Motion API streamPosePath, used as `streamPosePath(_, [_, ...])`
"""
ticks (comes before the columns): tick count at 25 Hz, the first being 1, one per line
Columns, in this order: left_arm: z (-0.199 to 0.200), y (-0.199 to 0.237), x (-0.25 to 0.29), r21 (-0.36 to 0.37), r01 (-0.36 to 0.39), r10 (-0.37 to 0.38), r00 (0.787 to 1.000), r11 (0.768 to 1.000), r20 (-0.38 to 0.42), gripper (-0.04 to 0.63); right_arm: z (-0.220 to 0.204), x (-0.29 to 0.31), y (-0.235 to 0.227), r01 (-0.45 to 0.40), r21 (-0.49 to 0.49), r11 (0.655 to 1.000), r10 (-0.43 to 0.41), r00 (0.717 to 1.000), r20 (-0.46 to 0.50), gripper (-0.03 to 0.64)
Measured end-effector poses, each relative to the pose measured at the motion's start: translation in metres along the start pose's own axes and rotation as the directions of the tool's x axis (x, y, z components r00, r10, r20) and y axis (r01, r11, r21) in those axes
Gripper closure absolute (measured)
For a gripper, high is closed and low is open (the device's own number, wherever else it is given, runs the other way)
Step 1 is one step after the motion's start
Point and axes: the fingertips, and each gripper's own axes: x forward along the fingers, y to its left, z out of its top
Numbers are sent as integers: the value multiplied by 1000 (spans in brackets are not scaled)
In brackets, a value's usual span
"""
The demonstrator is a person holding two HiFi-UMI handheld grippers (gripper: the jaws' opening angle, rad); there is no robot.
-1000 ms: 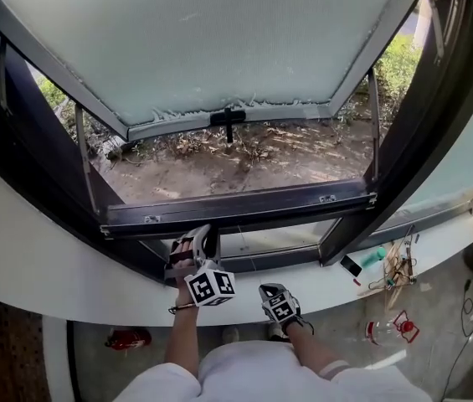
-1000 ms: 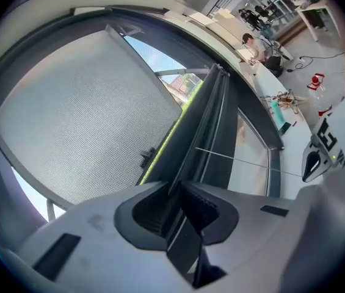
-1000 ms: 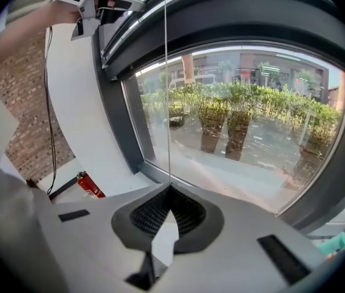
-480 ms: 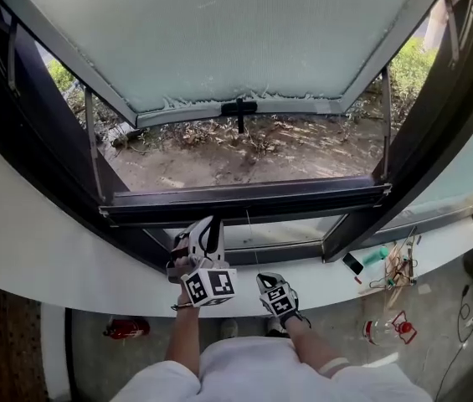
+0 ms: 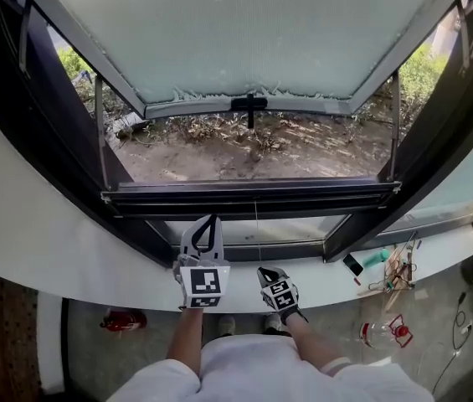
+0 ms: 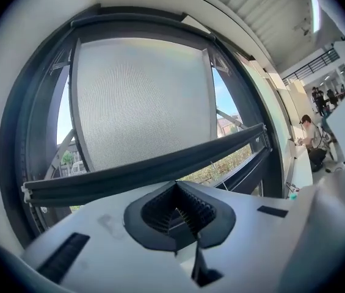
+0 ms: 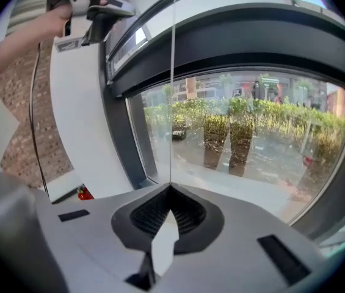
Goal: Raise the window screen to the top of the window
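The window's dark bottom bar runs across the opening, with the pale mesh panel swung outward above it. A thin pull cord drops from the bar to my right gripper, which is shut on it below the sill. In the right gripper view the cord rises straight from my right gripper to the dark bar. My left gripper points up just under the bar, shut and empty. The left gripper view shows my left gripper facing the bar and mesh.
A white curved sill runs below the window. On the floor lie a red extinguisher, a plastic bottle, and wooden sticks; a phone is at the sill's edge. A seated person is far right.
My left gripper has straightened and now points up at the bar. The bar and window sit a little higher in view. My right gripper stays low on the cord.
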Motion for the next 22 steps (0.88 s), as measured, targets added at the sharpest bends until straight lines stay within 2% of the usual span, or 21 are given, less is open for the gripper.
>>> streamPosePath(2, [-2,-1,0,-44,-4,4,1000,999,-6,594,12,0,3,-31,71,997,29,999,32,615])
streamPosePath(3, [-2,-2,0,-75,1,-1,1000,997,-4,594,21,-1,4,-21,28,999,19,999,48,615])
streamPosePath(4, [-2,-5,1,-105,9,-9,1000,994,1,594,30,-3,5,10,-65,998,-6,998,60,615])
streamPosePath(6, [-1,-10,3,-148,26,-25,1000,989,10,594,46,-6,5,82,-238,968,-61,994,92,615])
streamPosePath(7, [-1,-12,4,-157,32,-30,999,987,12,594,51,-7,5,102,-264,959,-75,991,108,615])
streamPosePath(14, [2,-24,8,-161,64,-60,998,985,30,594,63,-15,3,80,-164,983,-54,986,158,615])
streamPosePath(22, [8,-31,13,-165,113,-103,992,980,67,594,100,-25,-1,91,-115,989,-61,968,242,615])
